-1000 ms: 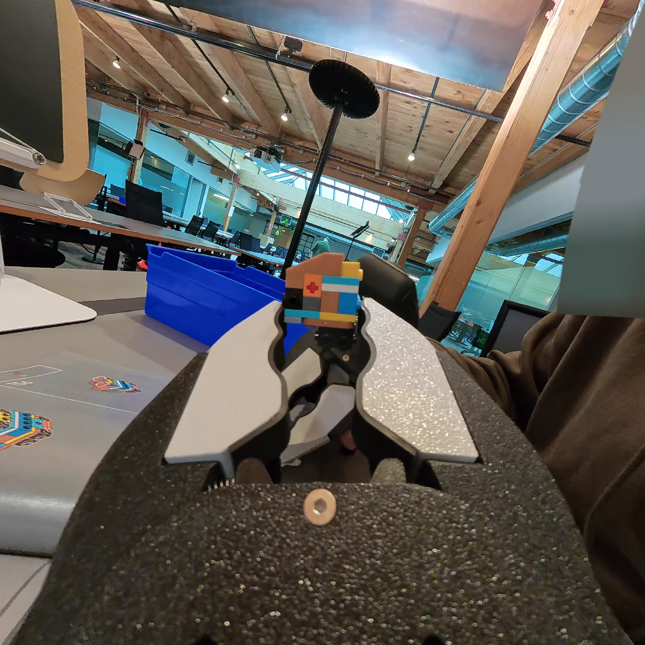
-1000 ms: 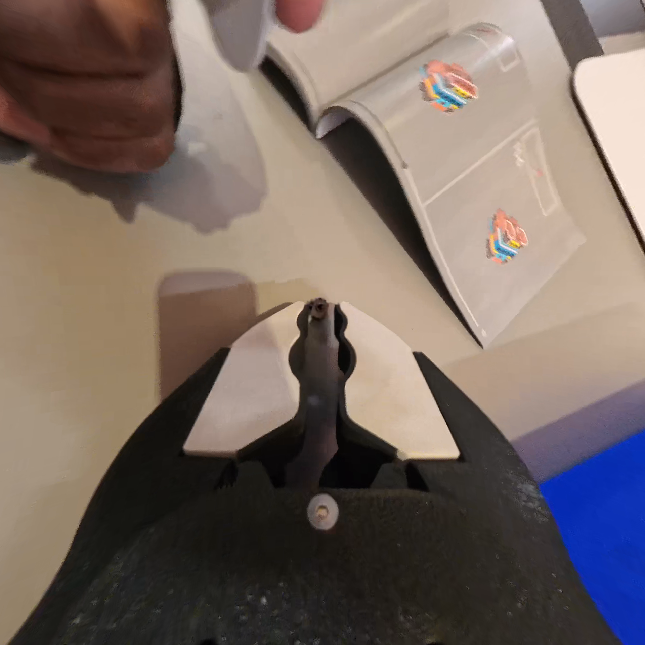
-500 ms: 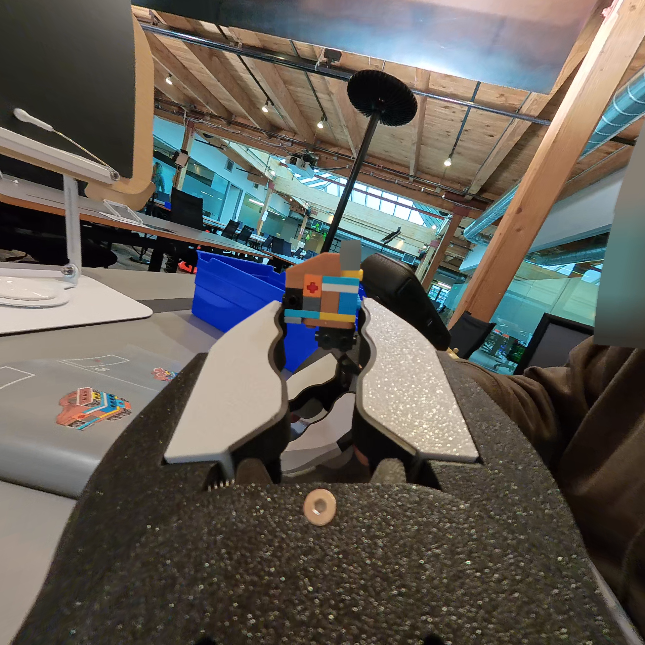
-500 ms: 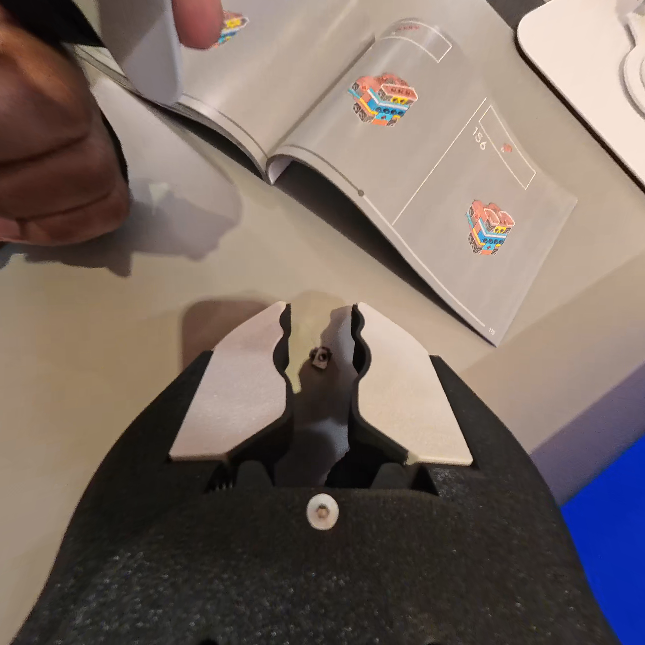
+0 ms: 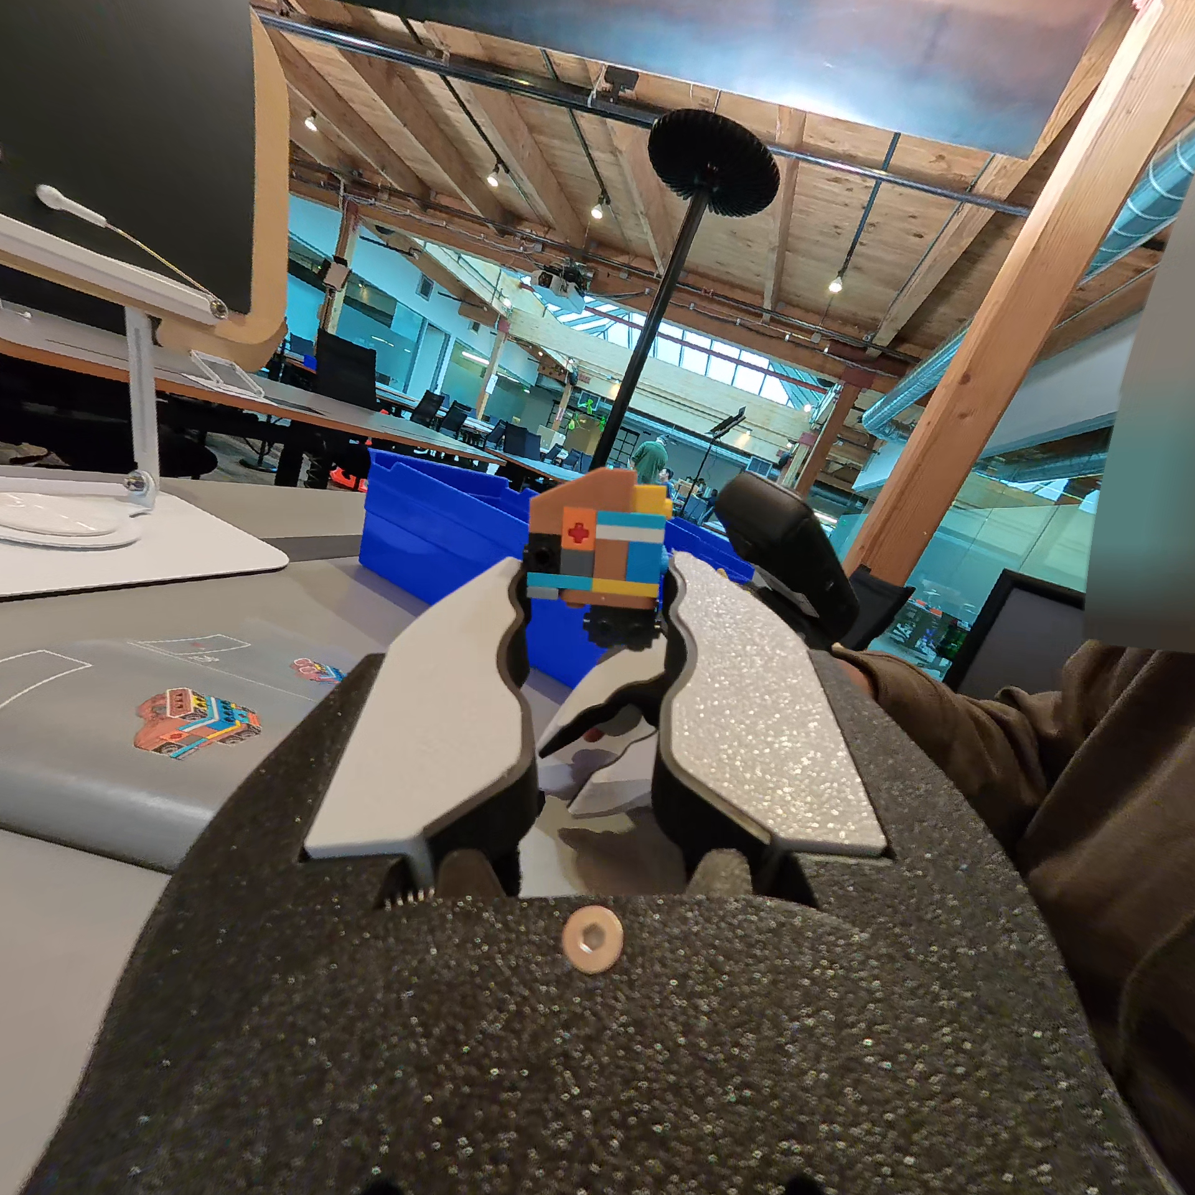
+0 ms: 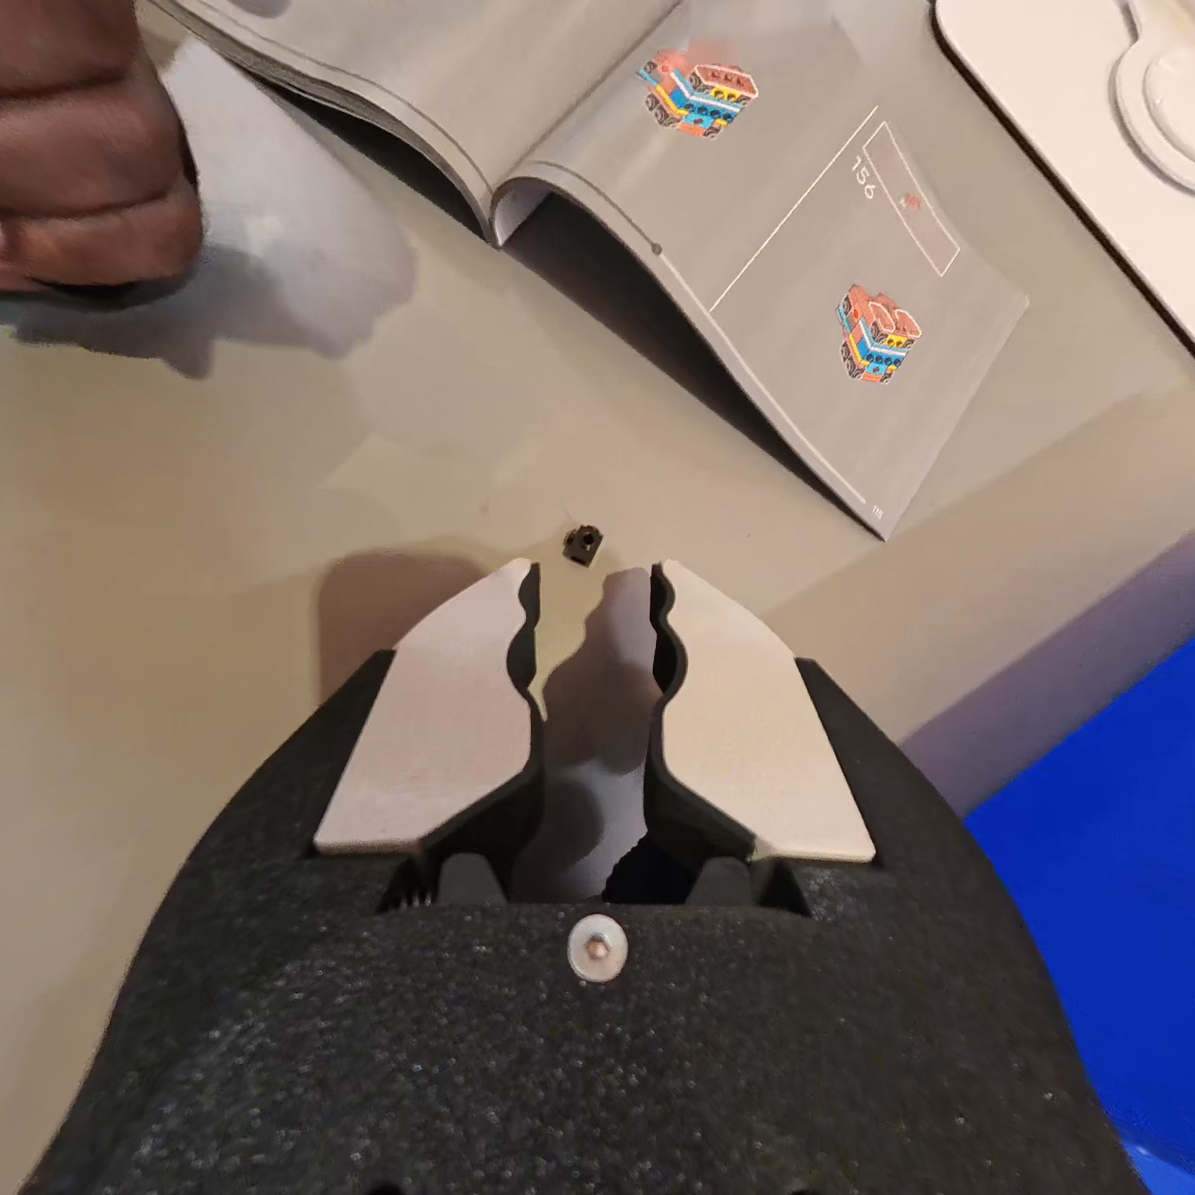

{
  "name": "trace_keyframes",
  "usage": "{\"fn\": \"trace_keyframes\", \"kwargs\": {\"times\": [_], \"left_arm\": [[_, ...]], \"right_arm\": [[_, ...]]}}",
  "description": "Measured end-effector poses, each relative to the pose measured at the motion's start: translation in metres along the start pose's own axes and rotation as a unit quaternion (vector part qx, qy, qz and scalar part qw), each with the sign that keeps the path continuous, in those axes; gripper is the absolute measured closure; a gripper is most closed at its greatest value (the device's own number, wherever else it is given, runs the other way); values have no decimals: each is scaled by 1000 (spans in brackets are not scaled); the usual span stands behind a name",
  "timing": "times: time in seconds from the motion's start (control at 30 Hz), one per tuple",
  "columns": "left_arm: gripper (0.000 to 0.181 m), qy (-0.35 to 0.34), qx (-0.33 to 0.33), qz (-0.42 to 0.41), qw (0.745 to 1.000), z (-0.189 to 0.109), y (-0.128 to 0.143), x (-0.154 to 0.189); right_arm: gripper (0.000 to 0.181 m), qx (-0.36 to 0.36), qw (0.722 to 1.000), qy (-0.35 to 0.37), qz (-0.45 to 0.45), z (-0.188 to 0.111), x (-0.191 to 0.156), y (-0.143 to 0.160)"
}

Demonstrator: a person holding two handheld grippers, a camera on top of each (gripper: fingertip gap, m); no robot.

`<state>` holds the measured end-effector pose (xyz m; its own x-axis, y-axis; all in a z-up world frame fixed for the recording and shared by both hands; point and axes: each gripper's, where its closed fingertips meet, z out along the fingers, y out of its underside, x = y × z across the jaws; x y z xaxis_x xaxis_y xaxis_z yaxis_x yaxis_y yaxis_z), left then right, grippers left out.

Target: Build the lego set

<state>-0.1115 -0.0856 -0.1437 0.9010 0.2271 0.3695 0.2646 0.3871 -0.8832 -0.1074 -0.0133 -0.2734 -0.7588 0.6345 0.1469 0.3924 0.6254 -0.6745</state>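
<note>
At the left of the grey desk (image 6: 194, 517), in the right wrist view, a person's hand (image 6: 84, 149) rests near the open grey instruction booklet (image 6: 808, 291), whose pages show small coloured pictures of the model. Moving right, a tiny black lego piece with a round hole in its face (image 6: 582, 545) lies alone on the bare desk, just beyond the tips of the right gripper (image 6: 593, 569) and a little left of the middle of its gap. That is the relation the coming move seems to turn on: the piece sits ahead of the jaws, not yet between them, and it is roughly cube-shaped, so no long axis can be told. The right jaws stand moderately apart and hold nothing, and this gripper is by far the nearer of the two to the piece. A short advance with a slight shift left would probably bring it between the fingers. Farther right lie a white flat stand base (image 6: 1099, 97) and the corner of a blue plastic bin (image 6: 1099, 873). In the left wrist view, the left gripper (image 5: 595, 582) is raised off the desk with its jaws closed narrowly on the partly built lego model (image 5: 598, 540), a blocky assembly of brown, blue, yellow and orange bricks with black parts beneath, held upright at the fingertips.
</note>
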Motion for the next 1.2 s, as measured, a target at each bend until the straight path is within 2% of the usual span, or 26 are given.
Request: {"fn": "trace_keyframes", "kwargs": {"times": [0.37, 0.7, 1.0, 1.2], "left_arm": [[142, 10, -16, 9, 1000, 4, 6, 9], [142, 14, -22, 3, 1000, 5, 9, 9], [142, 23, -36, 0, 999, 7, 16, 12], [142, 28, -37, -2, 999, 8, 17, 14]], "right_arm": [[151, -15, 996, 88, -10, 9, 32, 5], [153, 11, 999, 20, 27, 6, 12, -3], [158, -6, 999, 19, 39, 16, 9, -2], [169, -8, 999, 25, 31, 19, 10, -3]]}}
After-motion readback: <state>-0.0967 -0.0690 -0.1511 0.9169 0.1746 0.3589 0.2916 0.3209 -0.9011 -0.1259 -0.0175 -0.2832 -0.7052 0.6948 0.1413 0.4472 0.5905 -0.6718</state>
